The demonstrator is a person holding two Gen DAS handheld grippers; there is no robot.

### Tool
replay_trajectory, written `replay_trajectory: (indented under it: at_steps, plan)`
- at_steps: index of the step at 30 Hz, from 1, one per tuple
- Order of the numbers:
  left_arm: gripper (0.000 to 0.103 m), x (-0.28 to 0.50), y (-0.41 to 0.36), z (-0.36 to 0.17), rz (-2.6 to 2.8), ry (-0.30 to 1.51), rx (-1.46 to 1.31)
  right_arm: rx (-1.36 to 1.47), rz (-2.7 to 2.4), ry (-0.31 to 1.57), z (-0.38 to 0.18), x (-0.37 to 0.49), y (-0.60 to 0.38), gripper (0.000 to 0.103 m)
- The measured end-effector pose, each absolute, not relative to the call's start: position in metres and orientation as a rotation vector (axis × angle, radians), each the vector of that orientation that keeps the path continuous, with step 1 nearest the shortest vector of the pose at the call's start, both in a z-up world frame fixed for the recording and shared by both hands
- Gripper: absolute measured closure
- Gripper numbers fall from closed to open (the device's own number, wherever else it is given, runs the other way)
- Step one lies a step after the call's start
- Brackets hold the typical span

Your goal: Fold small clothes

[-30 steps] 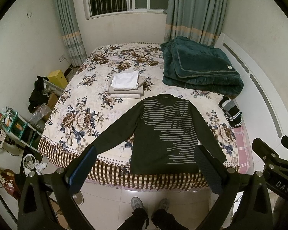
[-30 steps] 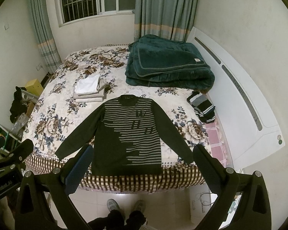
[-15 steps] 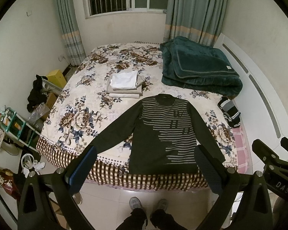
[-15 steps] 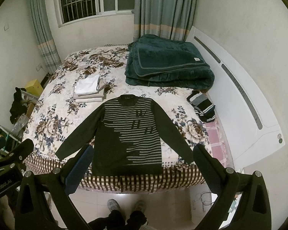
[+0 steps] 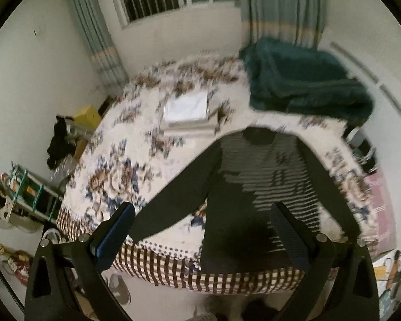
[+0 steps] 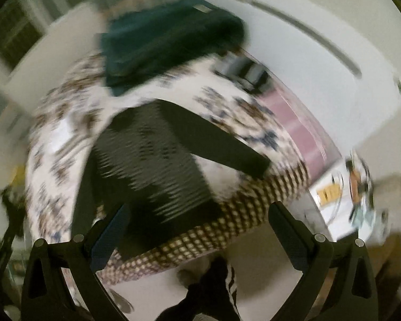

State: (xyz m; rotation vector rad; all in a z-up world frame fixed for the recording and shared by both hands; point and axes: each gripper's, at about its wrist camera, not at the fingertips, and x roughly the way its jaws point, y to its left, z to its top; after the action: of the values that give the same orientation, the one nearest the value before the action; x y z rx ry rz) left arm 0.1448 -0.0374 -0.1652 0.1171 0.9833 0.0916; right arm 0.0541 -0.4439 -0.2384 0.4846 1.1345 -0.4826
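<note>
While both views smear too much for any writing to read, the dark striped sweater (image 5: 256, 195) lies flat, sleeves out, at the floral bed's (image 5: 125, 165) near edge; left gripper (image 5: 204, 230) and right gripper (image 6: 197, 230) both spread wide, empty.

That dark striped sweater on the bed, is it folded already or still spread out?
Spread out, unfolded. The sweater lies flat on the bed, both sleeves angled out from its body, hem at the bed's near edge.

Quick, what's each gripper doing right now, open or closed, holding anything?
Left gripper: open, holding nothing, above the dark striped sweater.
Right gripper: open, holding nothing; the view is blurred.
</note>
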Motion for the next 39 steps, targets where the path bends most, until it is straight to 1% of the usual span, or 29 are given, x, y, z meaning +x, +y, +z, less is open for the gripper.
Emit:
replay_trajectory:
  at_steps: [4, 8, 11, 13, 16, 17, 18, 19, 20, 21, 22, 23, 26, 30, 33, 34, 36, 39]
  plan:
    - [0.0, 0.184, -0.051, -0.243, 0.143, 1.08, 0.128, 0.655, -0.6, 1.203, -0.338, 0.066, -0.544, 0.0]
    - [0.0, 0.214, -0.064, -0.309, 0.202, 1.138, 0.181, 0.829, -0.657, 1.239, -0.46, 0.082, -0.637, 0.0]
    - [0.0, 0.233, -0.067, -0.358, 0.229, 1.19, 0.19, 0.924, -0.716, 1.285, -0.555, 0.094, -0.684, 0.002]
    - [0.0, 0.247, -0.072, -0.397, 0.253, 1.251, 0.194, 0.994, -0.75, 1.306, -0.608, 0.097, -0.708, 0.003]
    - [0.0, 0.265, -0.077, -0.443, 0.277, 1.31, 0.18, 1.082, -0.777, 1.321, -0.668, 0.099, -0.725, 0.004]
    - [0.0, 0.269, -0.08, -0.455, 0.285, 1.322, 0.185, 1.118, -0.766, 1.314, -0.686, 0.101, -0.732, 0.007]
    - [0.0, 0.275, -0.083, -0.469, 0.29, 1.334, 0.193, 1.16, -0.754, 1.306, -0.703, 0.103, -0.737, 0.015]
    - [0.0, 0.282, -0.089, -0.486, 0.29, 1.352, 0.2, 1.195, -0.732, 1.286, -0.716, 0.105, -0.74, 0.02]
    - [0.0, 0.286, -0.092, -0.497, 0.288, 1.362, 0.203, 1.217, -0.713, 1.272, -0.725, 0.107, -0.741, 0.034]
    - [0.0, 0.291, -0.095, -0.505, 0.286, 1.368, 0.205, 1.217, -0.711, 1.269, -0.728, 0.109, -0.741, 0.057]
    - [0.0, 0.296, -0.099, -0.515, 0.28, 1.374, 0.207, 1.199, -0.718, 1.258, -0.728, 0.109, -0.742, 0.072]
    - [0.0, 0.3, -0.103, -0.524, 0.27, 1.379, 0.21, 1.175, -0.73, 1.249, -0.725, 0.109, -0.743, 0.099]
    - [0.0, 0.309, -0.116, -0.536, 0.244, 1.388, 0.221, 1.146, -0.765, 1.174, -0.702, 0.102, -0.755, 0.1]
    - [0.0, 0.316, -0.132, -0.534, 0.193, 1.37, 0.216, 1.057, -0.818, 1.089, -0.665, 0.103, -0.797, 0.1]
    - [0.0, 0.319, -0.144, -0.532, 0.172, 1.356, 0.219, 0.99, -0.861, 1.082, -0.655, 0.118, -0.83, 0.099]
    - [0.0, 0.32, -0.147, -0.532, 0.167, 1.356, 0.216, 0.994, -0.883, 1.099, -0.66, 0.121, -0.843, 0.094]
    - [0.0, 0.322, -0.149, -0.533, 0.166, 1.365, 0.2, 1.017, -0.931, 1.14, -0.665, 0.13, -0.86, 0.063]
    - [0.0, 0.321, -0.151, -0.535, 0.165, 1.374, 0.18, 1.162, -0.918, 1.085, -0.675, 0.119, -0.864, 0.051]
